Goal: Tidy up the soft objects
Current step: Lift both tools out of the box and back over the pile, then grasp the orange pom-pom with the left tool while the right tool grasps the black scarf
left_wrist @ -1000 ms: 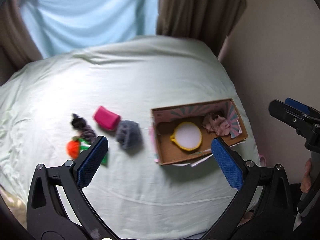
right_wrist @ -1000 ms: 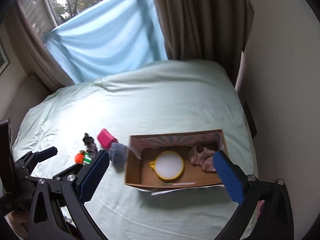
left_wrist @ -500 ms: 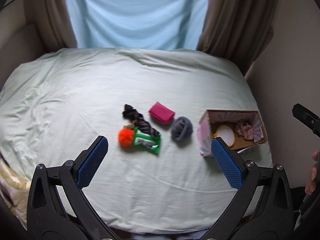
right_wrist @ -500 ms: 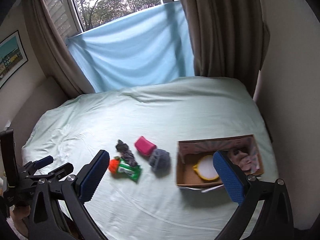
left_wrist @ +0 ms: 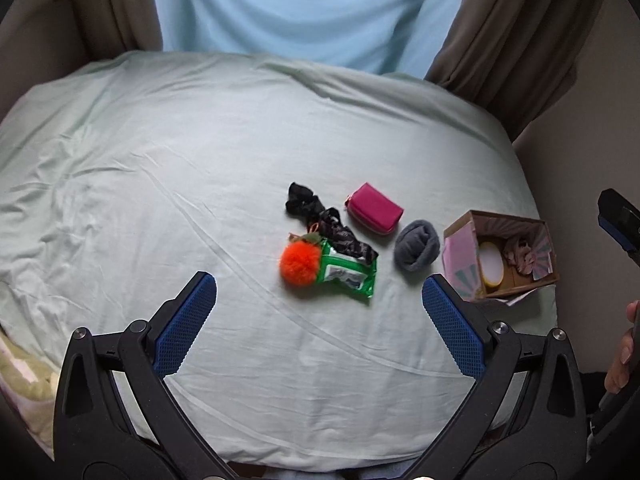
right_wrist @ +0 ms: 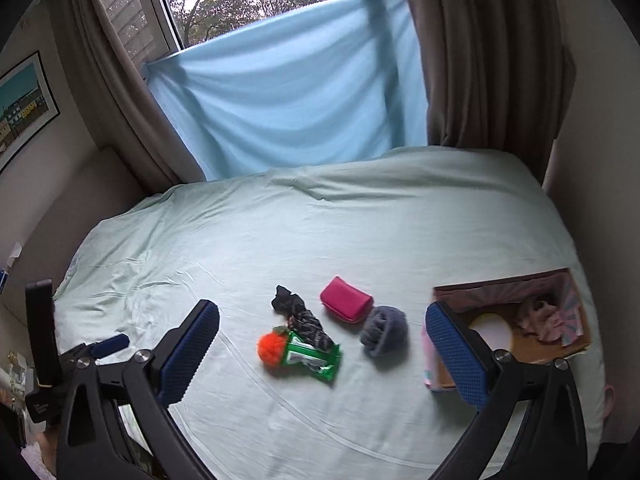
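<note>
Both claws hang over the near edge of the bed (left_wrist: 200, 160), and neither has anything in it: the left claw (left_wrist: 319, 322) is spread wide and empty, the right claw (right_wrist: 322, 354) likewise gaping. In the cardboard box (right_wrist: 576, 344) at the bed's right side, a pink crumpled cloth (right_wrist: 540, 320) already lies beside a yellow-rimmed round item (right_wrist: 490, 330), so I'd call that the part done. Still loose on the sheet: a black patterned fabric strip (left_wrist: 324, 224), a magenta pouch (left_wrist: 374, 208), a grey knitted bundle (left_wrist: 417, 245) nearest the box, an orange pompom (left_wrist: 300, 264) touching a green packet (left_wrist: 348, 276). By my count most of the sorting remains, and no pickup is under way yet.
</note>
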`<state>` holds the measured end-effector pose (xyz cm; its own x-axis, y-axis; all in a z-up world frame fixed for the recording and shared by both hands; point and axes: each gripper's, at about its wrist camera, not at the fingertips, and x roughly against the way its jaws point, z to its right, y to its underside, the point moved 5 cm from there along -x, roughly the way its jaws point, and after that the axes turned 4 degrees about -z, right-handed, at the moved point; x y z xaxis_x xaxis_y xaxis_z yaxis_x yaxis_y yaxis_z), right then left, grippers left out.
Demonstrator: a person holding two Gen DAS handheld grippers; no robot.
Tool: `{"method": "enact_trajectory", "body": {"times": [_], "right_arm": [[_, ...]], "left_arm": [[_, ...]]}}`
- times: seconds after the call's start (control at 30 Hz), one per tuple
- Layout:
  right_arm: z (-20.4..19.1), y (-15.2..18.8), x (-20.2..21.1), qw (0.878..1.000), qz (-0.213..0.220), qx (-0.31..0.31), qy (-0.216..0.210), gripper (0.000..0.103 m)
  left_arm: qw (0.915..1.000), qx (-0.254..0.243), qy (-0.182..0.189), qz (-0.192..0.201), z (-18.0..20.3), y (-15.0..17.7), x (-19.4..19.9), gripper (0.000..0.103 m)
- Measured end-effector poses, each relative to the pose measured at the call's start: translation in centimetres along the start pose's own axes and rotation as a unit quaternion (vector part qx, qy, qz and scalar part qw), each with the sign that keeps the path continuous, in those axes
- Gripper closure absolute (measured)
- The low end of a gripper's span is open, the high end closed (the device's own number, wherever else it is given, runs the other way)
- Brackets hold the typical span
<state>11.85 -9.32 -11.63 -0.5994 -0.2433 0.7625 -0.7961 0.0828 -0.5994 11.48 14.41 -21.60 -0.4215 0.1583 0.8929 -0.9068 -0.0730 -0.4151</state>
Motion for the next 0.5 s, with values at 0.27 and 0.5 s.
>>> {"method": "enact_trajectory", "body": {"times": [0.27,0.5], "right_arm": [[-1.8,1.7,-10.8,0.999,-0.040,-0.002,-0.006,0.000],[-1.1,5.0,-20.1,0.995,-0.099,-0.009,-0.013,0.011]], "left_arm": [[0.9984,-0.011,0.030,-0.046,-2.8,-0.6,-10.5,0.001],[0.9950,-0.007,0.054,-0.083,-4.1,0.8,-19.8,0.004]]}}
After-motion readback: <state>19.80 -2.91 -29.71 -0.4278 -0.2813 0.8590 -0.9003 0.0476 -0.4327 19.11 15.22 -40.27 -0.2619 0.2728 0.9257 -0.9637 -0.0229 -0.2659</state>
